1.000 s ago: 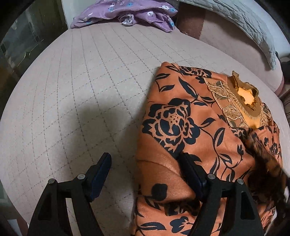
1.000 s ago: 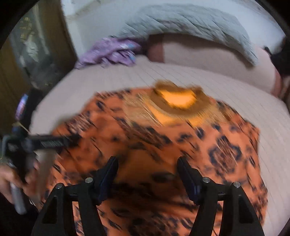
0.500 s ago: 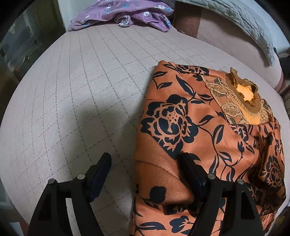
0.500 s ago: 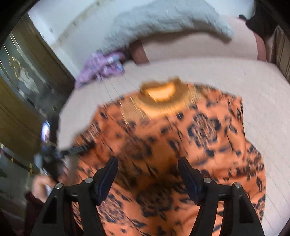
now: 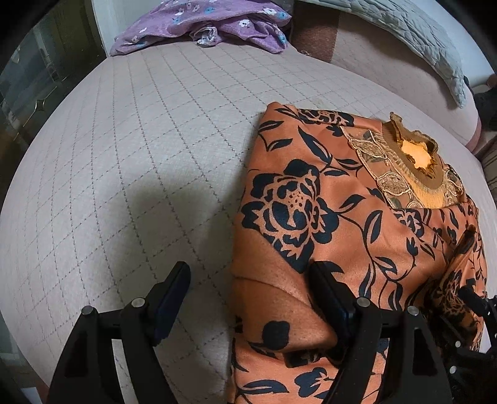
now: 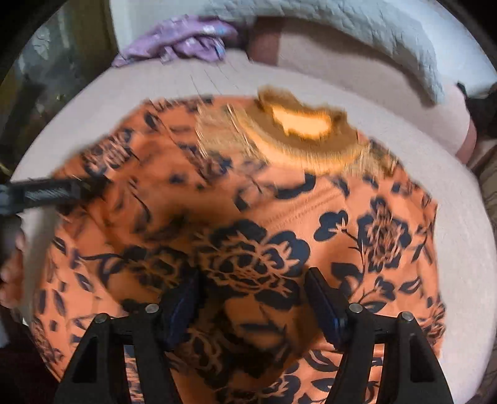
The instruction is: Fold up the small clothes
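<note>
A quilted beige bed cover [image 5: 130,161] is seen at the left of the left wrist view, with a crumpled purple floral garment [image 5: 202,25] lying at its far edge. The left gripper [image 5: 248,298] is held with its jaws wide apart, straddling the left edge of the orange floral top [image 5: 326,217]: one finger is over bare cover, the other over the fabric, and nothing is pinched. The top is spread on the bed, its left side folded inward, its gold collar [image 5: 416,155] farthest away. At the right, the right gripper [image 6: 251,295] is poised over the top's lower middle, jaws apart, no cloth clamped; that view is blurred.
</note>
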